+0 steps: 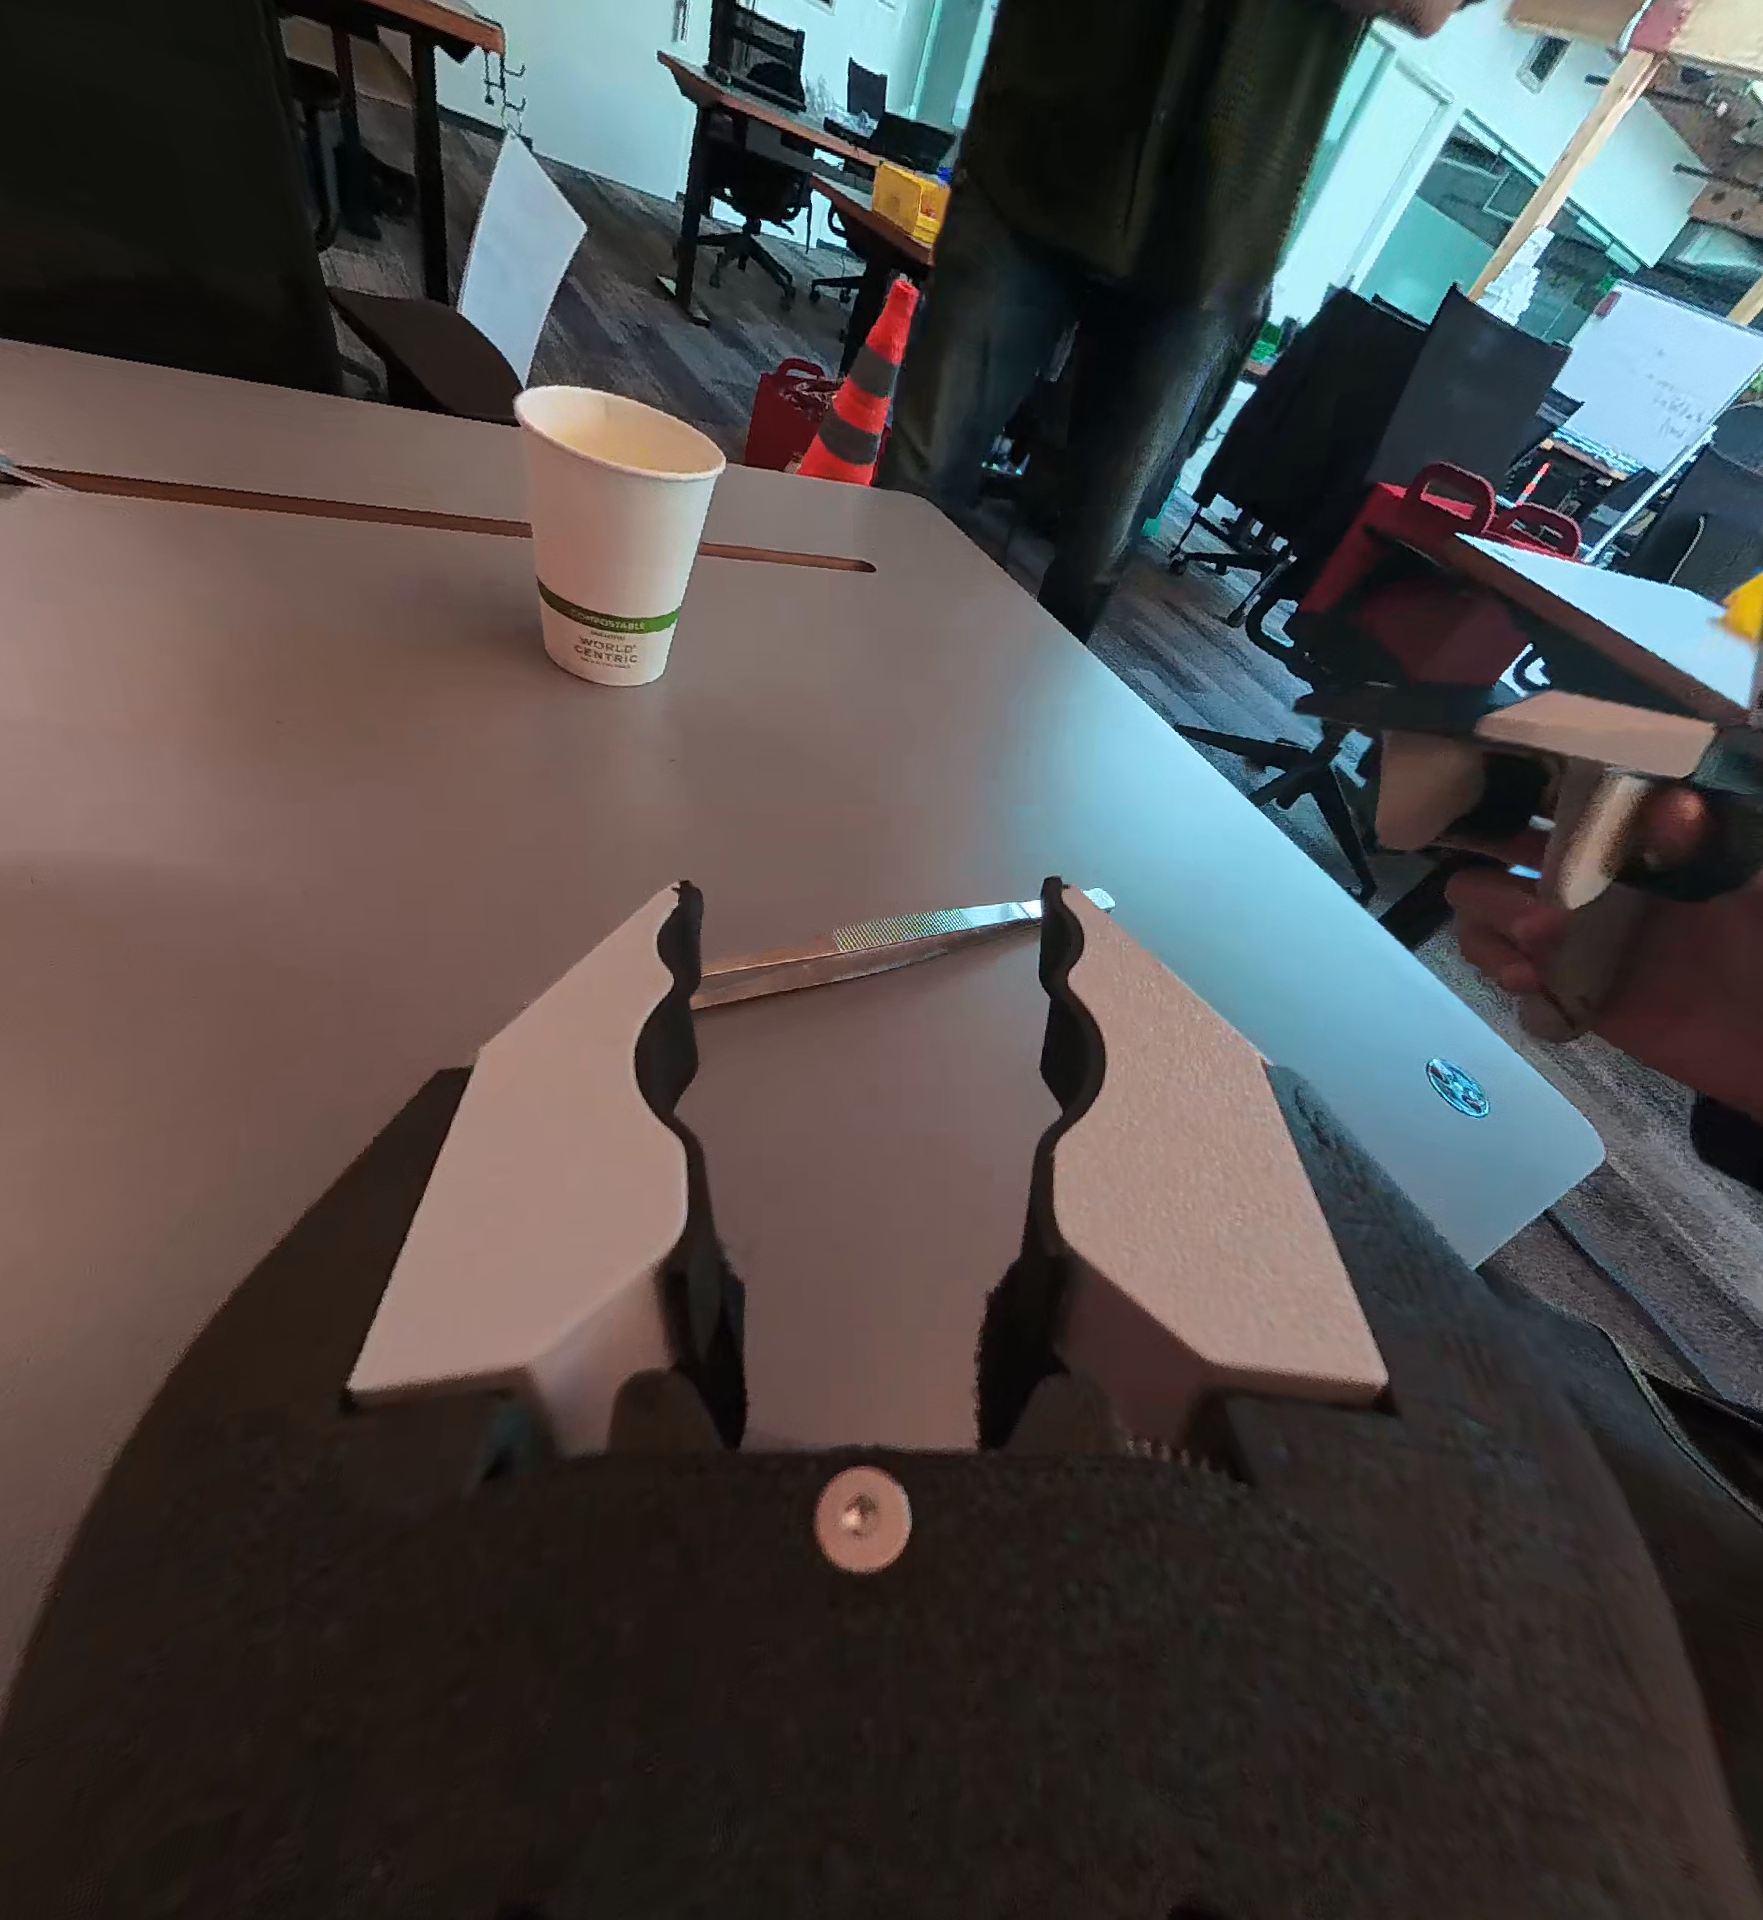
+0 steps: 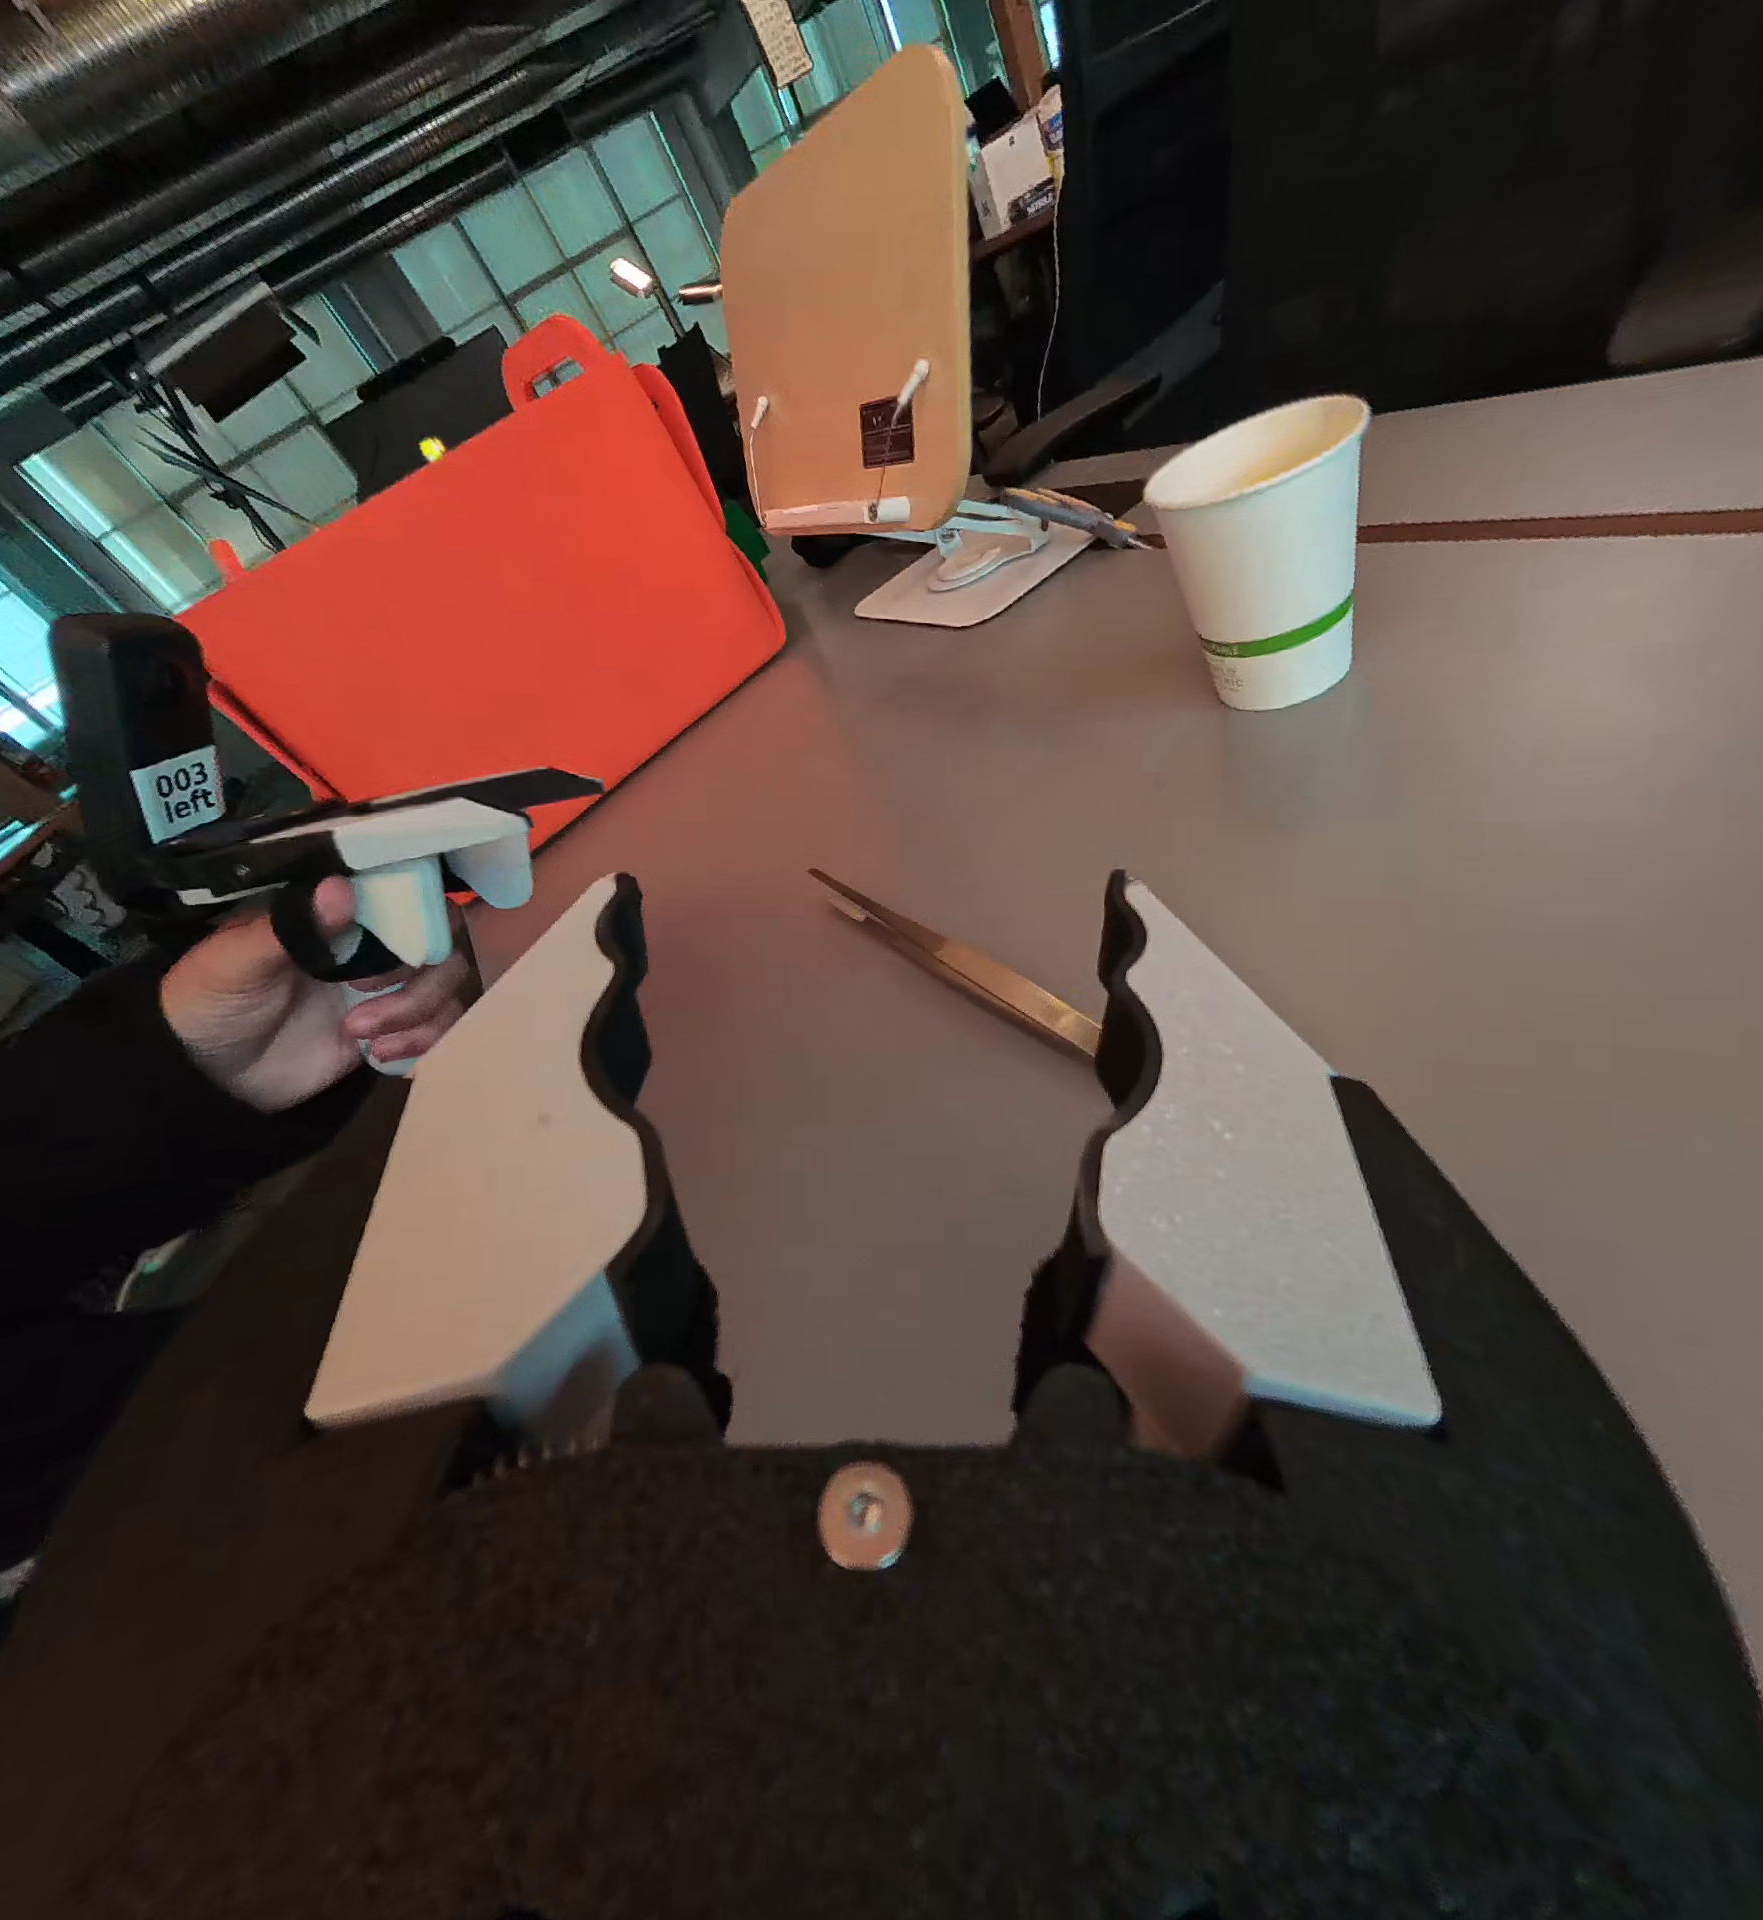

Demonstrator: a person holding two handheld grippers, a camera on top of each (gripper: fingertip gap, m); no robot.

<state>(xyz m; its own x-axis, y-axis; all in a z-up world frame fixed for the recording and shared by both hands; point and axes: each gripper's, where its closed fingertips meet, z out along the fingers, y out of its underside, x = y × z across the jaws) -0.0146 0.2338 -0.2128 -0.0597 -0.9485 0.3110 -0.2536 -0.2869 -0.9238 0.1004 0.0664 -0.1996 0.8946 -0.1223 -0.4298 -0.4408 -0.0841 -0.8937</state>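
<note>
Metal tweezers lie flat on the grey table, just beyond my left gripper, which is open and empty above the table. A white paper cup with a green band stands upright farther back. In the right wrist view my right gripper is open and empty; the tweezers lie just ahead, their wide end passing behind the right fingertip. The cup stands at the far right. Each gripper shows in the other's view, the right one and the left one, held in a hand off the table's edge.
A person stands beyond the table's far edge, next to an orange traffic cone. An orange case and a tan board on a white stand sit at the far left of the table. A slot runs across the table. From either gripper's tips it is about 30 cm to the cup.
</note>
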